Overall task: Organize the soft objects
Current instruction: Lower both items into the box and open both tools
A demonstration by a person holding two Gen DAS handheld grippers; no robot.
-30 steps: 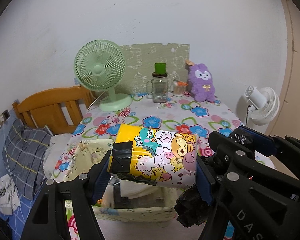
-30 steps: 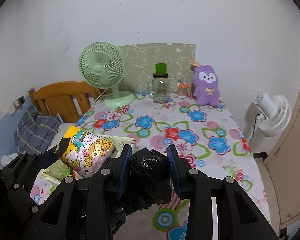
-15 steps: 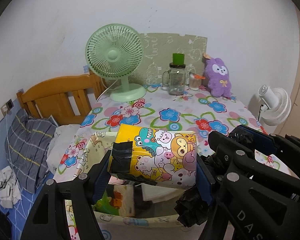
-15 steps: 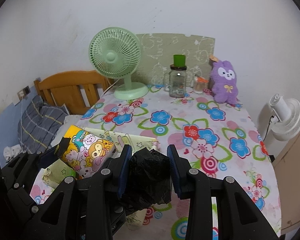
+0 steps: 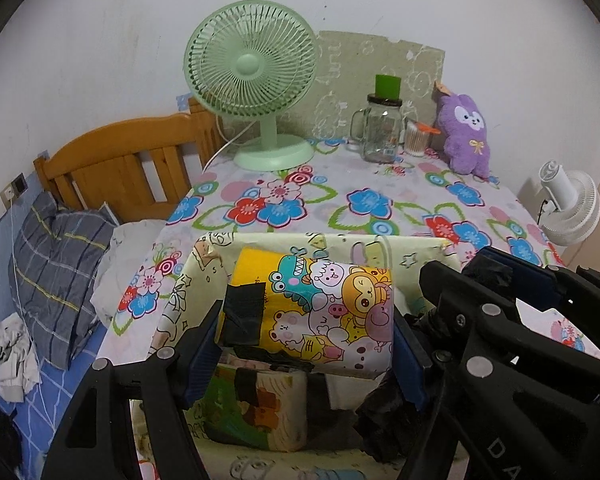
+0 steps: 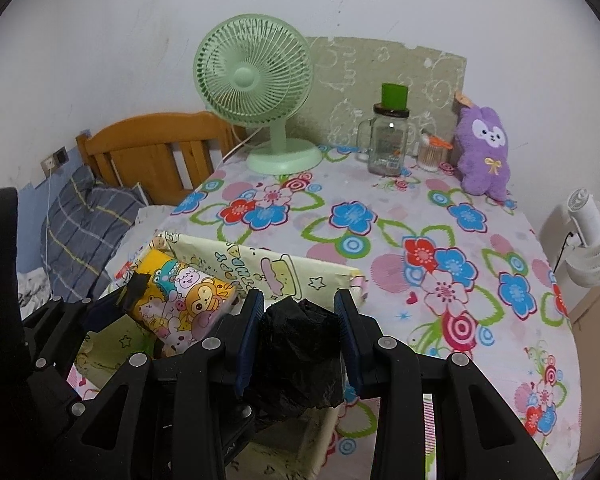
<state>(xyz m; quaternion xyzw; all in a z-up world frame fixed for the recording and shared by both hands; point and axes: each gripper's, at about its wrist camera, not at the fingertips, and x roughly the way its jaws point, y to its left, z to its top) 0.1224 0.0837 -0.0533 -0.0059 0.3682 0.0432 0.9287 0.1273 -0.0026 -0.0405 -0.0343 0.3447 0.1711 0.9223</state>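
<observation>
My left gripper (image 5: 306, 344) is shut on a yellow cartoon-print soft pack (image 5: 312, 316) and holds it above the open pale-yellow fabric box (image 5: 300, 242). The pack also shows in the right wrist view (image 6: 180, 304). My right gripper (image 6: 300, 340) is shut on a crumpled black plastic bag (image 6: 300, 352), over the box's right part (image 6: 284, 272). The bag shows at the lower right of the left wrist view (image 5: 384, 428). Another printed pack (image 5: 252, 412) lies inside the box.
The box stands on a flower-print tablecloth (image 6: 420, 232). At the back stand a green fan (image 6: 260, 92), a glass jar with a green lid (image 6: 390, 136) and a purple plush (image 6: 486, 148). A wooden bed head (image 5: 116, 164) and pillow (image 5: 56, 264) are left; a white fan (image 6: 592, 236) is right.
Both grippers, still holding their loads, have moved forward and down over the fabric box. The table and fan look nearer.
</observation>
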